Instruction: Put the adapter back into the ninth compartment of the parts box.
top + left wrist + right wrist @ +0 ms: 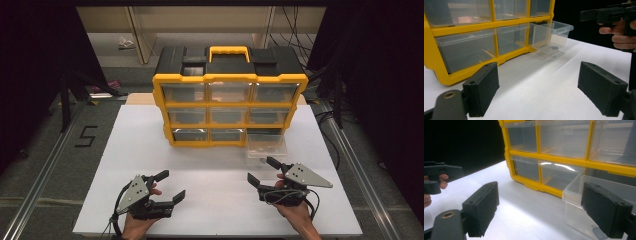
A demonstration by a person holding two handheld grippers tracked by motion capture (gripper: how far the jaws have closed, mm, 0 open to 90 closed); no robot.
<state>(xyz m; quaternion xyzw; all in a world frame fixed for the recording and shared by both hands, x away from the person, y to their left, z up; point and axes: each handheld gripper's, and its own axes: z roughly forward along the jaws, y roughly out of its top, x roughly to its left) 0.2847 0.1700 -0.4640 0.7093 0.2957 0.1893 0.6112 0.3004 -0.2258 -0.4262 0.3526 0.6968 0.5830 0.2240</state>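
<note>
Grippers, left gripper (170,186) and right gripper (261,171), both gape wide and empty, the right near the pulled-out clear drawer (266,145).

Yellow/black drawer cabinet (230,95) stands at far centre of white table (150,160). Its bottom-right clear drawer (266,146) is pulled out toward near side. Right gripper (264,172), jaws apart, sits just near that drawer. Left gripper (172,186), jaws apart, near-left, well apart from cabinet.

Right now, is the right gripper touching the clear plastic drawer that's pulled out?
Apart. In the high view, bare white table shows between the right gripper and the clear plastic drawer, jaws open.
</note>
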